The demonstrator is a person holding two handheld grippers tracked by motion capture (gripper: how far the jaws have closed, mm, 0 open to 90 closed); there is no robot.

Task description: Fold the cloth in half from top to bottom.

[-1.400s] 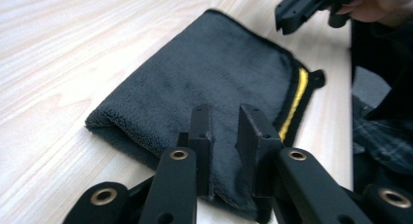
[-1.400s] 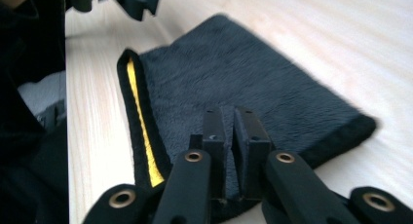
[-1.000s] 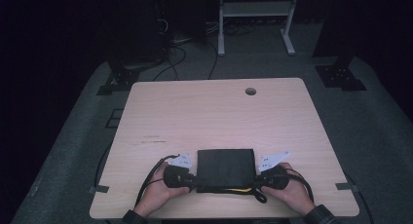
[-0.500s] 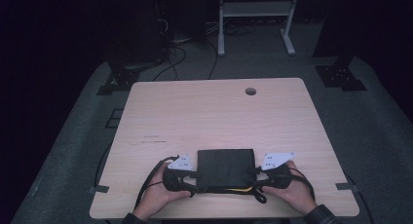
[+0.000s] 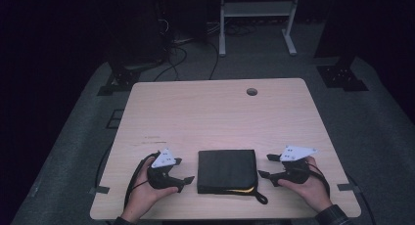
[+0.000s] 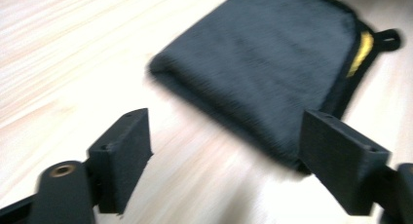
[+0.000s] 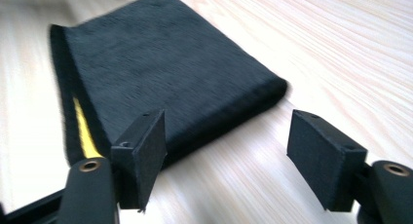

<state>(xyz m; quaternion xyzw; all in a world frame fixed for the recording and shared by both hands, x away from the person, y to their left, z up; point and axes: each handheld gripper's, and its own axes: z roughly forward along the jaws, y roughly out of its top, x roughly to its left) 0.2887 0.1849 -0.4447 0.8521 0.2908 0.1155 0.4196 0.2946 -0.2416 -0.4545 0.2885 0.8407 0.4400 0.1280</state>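
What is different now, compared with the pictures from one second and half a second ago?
Both grippers let go of the folded black cloth. The left gripper drew away to the left and the right gripper to the right; their jaws have just been opening, with nothing between them. The cloth stayed folded at the near edge of the table.

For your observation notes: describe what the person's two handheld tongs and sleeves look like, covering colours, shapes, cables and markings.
Both tongs are black. The left tongs and right tongs each carry a pale grey three-cornered plate dotted with small dark marks, and a thin black cable loops from each body. Close up, the pads are flat black rectangular blocks with small holes, on arms with brass-coloured eyelets. A dark ribbed cuff shows at the right wrist.
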